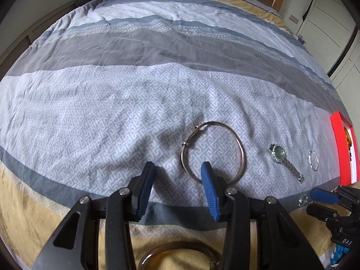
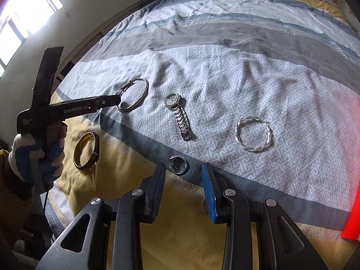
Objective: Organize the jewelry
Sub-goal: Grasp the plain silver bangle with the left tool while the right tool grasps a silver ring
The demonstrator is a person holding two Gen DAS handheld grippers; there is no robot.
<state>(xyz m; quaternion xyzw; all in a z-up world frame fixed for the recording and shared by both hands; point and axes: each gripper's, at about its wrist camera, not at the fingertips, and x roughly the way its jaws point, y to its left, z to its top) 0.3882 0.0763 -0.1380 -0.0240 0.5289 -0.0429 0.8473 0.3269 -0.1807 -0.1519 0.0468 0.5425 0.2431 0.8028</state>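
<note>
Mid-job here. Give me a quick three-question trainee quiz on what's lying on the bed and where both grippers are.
1. True or false: the watch lies between the thin bangle and the twisted bracelet.
2. Which piece sits just ahead of the right gripper? A. ring B. watch C. gold bangle
3. What colour is the box at the bed's edge?

Key: 1 true. 2 A, the ring. 3 red.

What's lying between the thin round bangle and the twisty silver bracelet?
The silver wristwatch lies between the thin bangle and the twisted bracelet, clearest in the right wrist view.
</note>
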